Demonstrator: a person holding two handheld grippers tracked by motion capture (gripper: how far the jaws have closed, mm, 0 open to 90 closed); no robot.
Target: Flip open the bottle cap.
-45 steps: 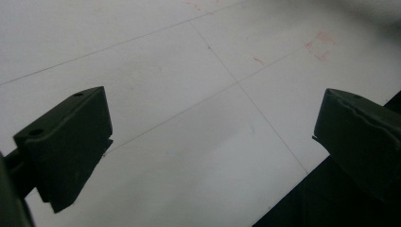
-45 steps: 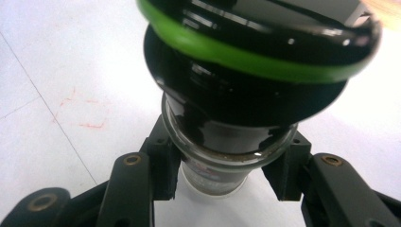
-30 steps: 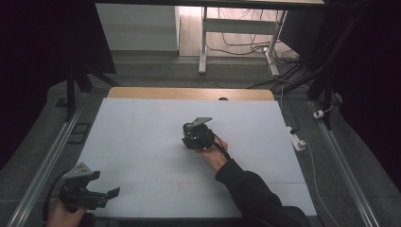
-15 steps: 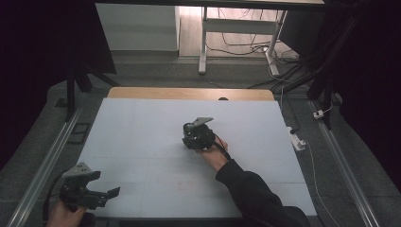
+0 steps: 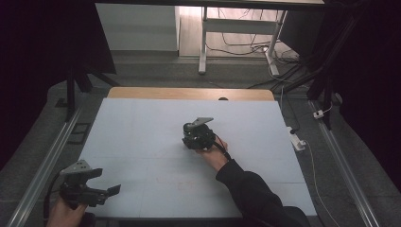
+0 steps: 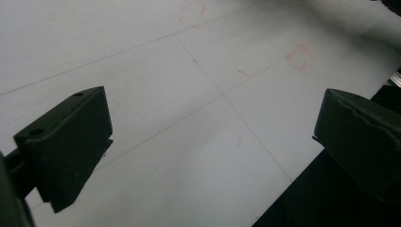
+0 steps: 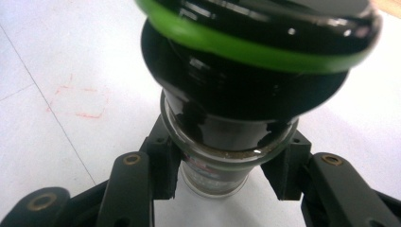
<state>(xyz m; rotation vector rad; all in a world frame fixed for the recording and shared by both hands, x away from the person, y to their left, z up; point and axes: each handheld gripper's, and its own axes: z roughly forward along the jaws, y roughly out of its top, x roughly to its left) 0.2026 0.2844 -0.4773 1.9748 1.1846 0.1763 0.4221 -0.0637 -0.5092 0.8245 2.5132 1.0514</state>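
Note:
My right gripper (image 5: 197, 137) rests near the middle of the white table (image 5: 142, 137), held by a hand in a dark sleeve. In the right gripper view its jaws (image 7: 224, 165) are shut on the clear glass neck of a glossy black bottle (image 7: 246, 85). The bottle has a green ring (image 7: 246, 49) around its wide part and lies close over the table. My left gripper (image 5: 106, 182) hovers at the table's front left corner, with a hand on it. Its jaws (image 6: 213, 137) stand wide open over the bare white surface with nothing between them.
Faint red marks (image 6: 299, 56) and thin seam lines cross the table top. A wooden strip (image 5: 189, 93) runs along the far edge. Metal rails (image 5: 47, 161) flank both sides. A white power strip (image 5: 297, 141) lies on the floor to the right.

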